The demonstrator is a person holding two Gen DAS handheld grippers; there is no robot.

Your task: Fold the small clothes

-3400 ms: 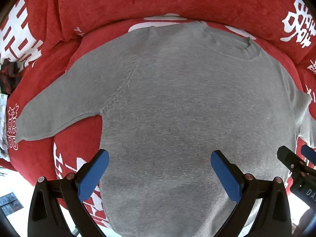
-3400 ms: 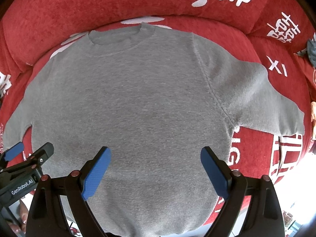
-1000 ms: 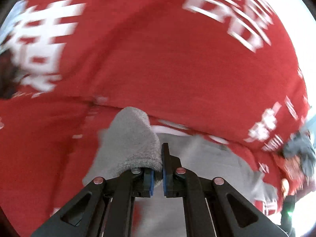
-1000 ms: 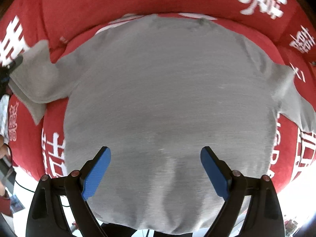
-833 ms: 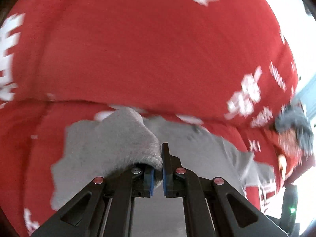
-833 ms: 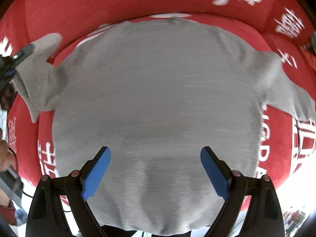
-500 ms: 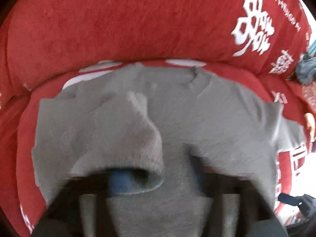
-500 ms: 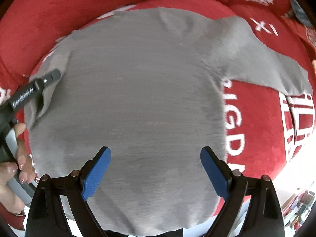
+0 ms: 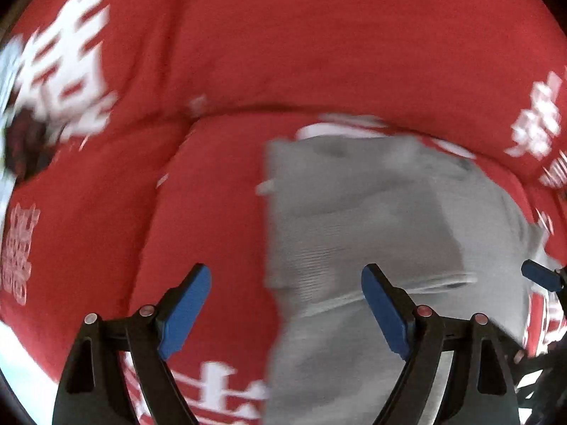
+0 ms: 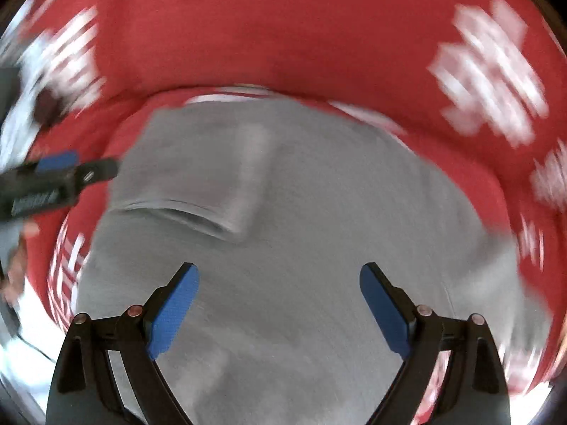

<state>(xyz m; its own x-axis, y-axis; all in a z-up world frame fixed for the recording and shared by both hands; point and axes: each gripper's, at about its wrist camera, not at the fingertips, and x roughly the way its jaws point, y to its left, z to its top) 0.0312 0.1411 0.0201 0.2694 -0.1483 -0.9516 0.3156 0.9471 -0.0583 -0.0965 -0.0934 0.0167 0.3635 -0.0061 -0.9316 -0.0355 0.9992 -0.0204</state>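
A grey sweater lies flat on the red sofa seat. Its left sleeve is folded over the body, the cuff lying on the chest. In the left wrist view the sweater fills the right half, the folded cuff near my right fingertip. My left gripper is open and empty, over the sweater's left edge; it also shows in the right wrist view at the left. My right gripper is open and empty above the sweater's lower body. Both views are motion-blurred.
The red sofa backrest with white characters rises behind the sweater. Red seat cushion lies bare left of the sweater. A dark object sits at the far left. The seat's front edge runs along the bottom left.
My left gripper carried the left sleeve across onto the sweater body, opened and let it go, then drew back to the left. My right gripper stayed open above the sweater while swinging around.
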